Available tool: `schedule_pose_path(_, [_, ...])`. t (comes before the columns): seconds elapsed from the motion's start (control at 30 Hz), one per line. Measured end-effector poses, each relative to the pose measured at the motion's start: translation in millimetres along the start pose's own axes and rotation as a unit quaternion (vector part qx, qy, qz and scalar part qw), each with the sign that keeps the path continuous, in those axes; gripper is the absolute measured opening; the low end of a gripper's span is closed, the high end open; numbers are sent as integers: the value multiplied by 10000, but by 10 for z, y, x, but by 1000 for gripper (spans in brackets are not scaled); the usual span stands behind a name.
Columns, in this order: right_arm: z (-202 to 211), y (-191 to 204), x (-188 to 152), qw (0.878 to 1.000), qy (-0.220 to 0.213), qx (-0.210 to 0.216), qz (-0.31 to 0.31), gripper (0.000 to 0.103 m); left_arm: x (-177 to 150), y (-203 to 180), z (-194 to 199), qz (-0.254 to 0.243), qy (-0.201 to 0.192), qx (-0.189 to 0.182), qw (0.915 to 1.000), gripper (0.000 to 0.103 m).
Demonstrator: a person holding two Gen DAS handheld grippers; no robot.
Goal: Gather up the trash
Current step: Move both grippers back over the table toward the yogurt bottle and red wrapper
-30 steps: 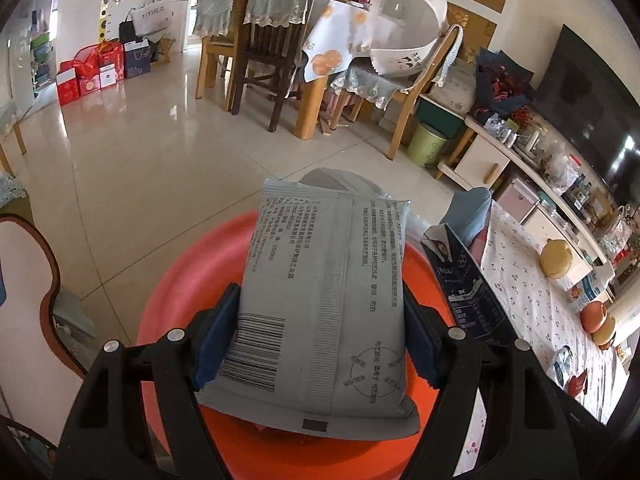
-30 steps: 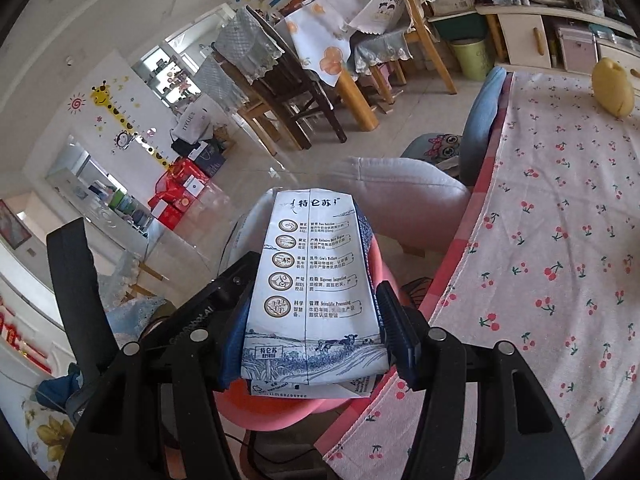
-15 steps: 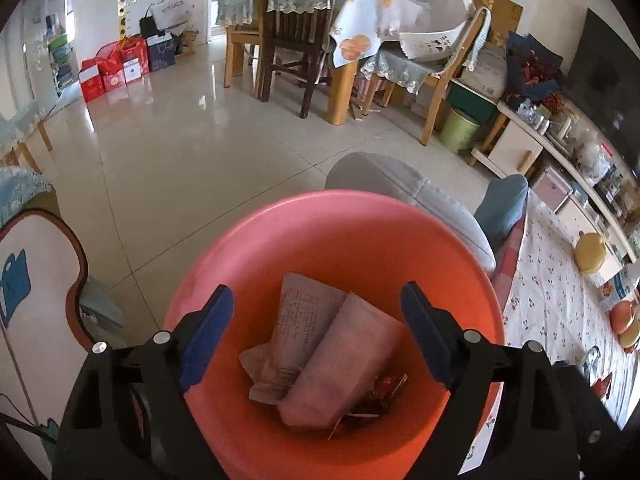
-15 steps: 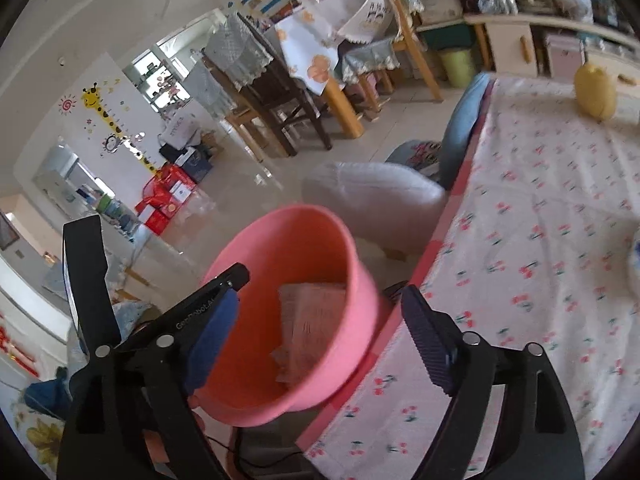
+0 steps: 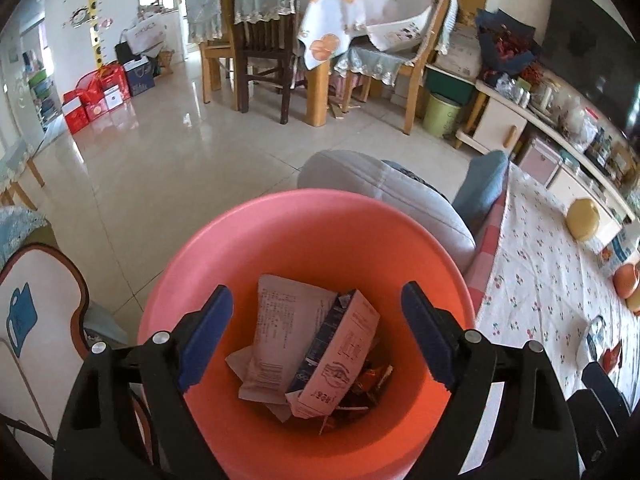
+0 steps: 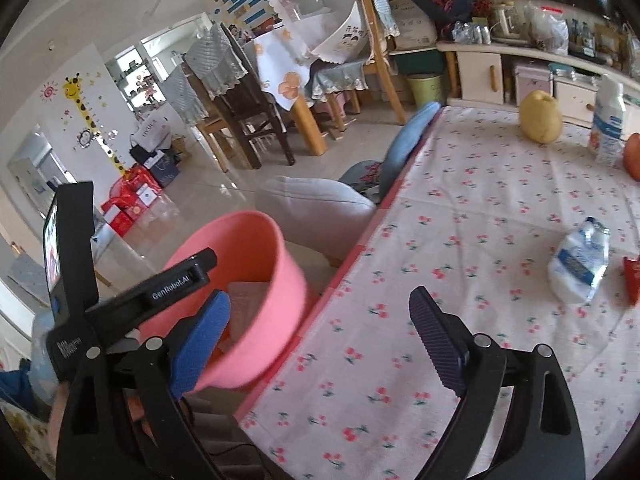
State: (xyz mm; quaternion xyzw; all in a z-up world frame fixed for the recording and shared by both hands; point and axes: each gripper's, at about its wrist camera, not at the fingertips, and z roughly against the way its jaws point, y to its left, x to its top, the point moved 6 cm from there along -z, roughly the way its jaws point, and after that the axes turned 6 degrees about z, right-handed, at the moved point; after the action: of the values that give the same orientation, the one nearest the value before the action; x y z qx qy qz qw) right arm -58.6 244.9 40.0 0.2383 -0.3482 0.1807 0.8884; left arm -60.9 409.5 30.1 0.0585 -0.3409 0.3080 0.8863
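A pink bin (image 5: 240, 260) stands beside the table, straight below my left gripper (image 5: 316, 292), which is open with nothing between its fingers. Inside the bin lie a grey wrapper (image 5: 280, 320), a milk carton (image 5: 340, 352) and small red wrappers (image 5: 372, 376). My right gripper (image 6: 320, 296) hangs over the table's near edge, to the right of the bin (image 6: 256, 300); its jaws are opening and hold nothing. On the cherry-print tablecloth (image 6: 480, 200) lie a crumpled plastic bottle (image 6: 580, 264) and a red wrapper (image 6: 632, 280) at the right edge.
A pear (image 6: 540, 116), an upright bottle (image 6: 608, 120) and an orange fruit (image 6: 634, 156) sit at the table's far end. A grey cushion (image 5: 380, 196) and a blue one (image 5: 480, 184) lie behind the bin. A dining table with chairs (image 5: 320, 40) stands across the tiled floor.
Both grippers opened: the grey wrapper left my left gripper and the milk carton left my right, and both now lie in the bin. The right gripper swung right, over the table.
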Motion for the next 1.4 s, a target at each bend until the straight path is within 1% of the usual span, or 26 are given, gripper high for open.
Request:
schedule_pose_path(0.17, [100,-171,-100,9997,11,-236,60,91,-81,-196,41,-342,33,-62,9994,87])
schedule_pose_path(0.23, [168,-240,-140,9993,-8,-355,97,93,-110,-281,65,-478,30,-80,9988,87])
schedule_pose_path(0.6, [541,-592,-390,9944,-80,-983,376,94,-313,-758,229,-1172,-55,-197,9929,87])
schedule_pose_path(0.93, [789,-852,-564,9930,-139,-1136,298,94,-519,-1119,316,-1689,-87,-333,9850,87])
schedule_pose_path(1.13, [923,-960,-629,9925,-213,-1178,266,94,-680,-1418,370,-2068,-103,-441,9773,87])
schedule_pose_path(1.4, [1118,-1253,-695,9916,-322,-1250,67,94,-860,-1773,466,-2421,-181,-600,9682,87])
